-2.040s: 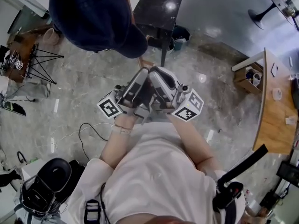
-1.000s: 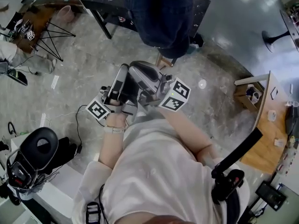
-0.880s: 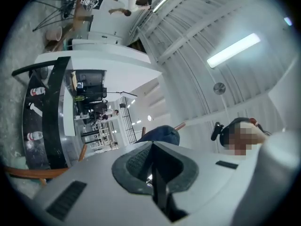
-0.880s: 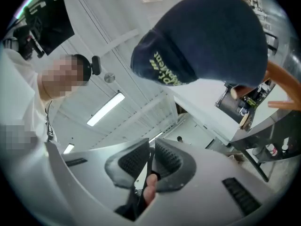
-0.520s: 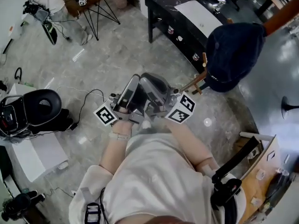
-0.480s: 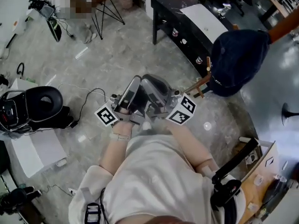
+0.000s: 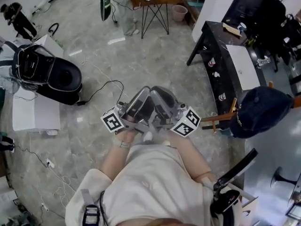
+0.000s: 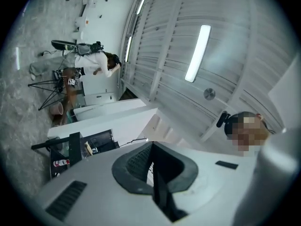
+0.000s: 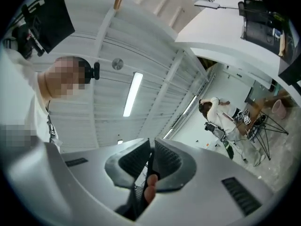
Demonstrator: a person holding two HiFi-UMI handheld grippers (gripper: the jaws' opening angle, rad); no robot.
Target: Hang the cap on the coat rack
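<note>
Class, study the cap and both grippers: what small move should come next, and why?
Probably lower both grippers to rest. The cap hangs on the coat rack's peg, apart from them; the left gripper and right gripper are shut on nothing, near the chest.

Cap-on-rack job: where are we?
Done: the dark navy fabric cap hangs on the wooden coat rack, clear of both tools. In hand: nothing; the left tool and right tool are shut and empty. Left: nothing visible, beyond confirming the cap sits securely.
</note>
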